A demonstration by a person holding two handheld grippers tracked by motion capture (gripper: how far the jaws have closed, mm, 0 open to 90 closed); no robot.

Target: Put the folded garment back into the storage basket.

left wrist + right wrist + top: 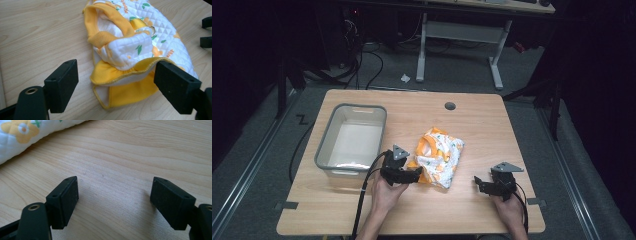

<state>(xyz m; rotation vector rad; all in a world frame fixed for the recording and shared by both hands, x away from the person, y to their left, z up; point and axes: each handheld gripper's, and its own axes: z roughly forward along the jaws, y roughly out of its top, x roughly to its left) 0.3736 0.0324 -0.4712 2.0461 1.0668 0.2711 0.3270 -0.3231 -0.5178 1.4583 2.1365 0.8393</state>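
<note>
— Where's the folded baby garment?
— On the table, just ahead of the left gripper, whose jaws stand spread, nothing pinched.
— And the right gripper?
— Spread wide too, low over bare wood, well apart from the garment, hand level.

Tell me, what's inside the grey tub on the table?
The grey tub looks empty: you can see its pale bottom and walls. The strip just behind its near wall is hidden. The folded cloth lies beside it on the table.
</note>
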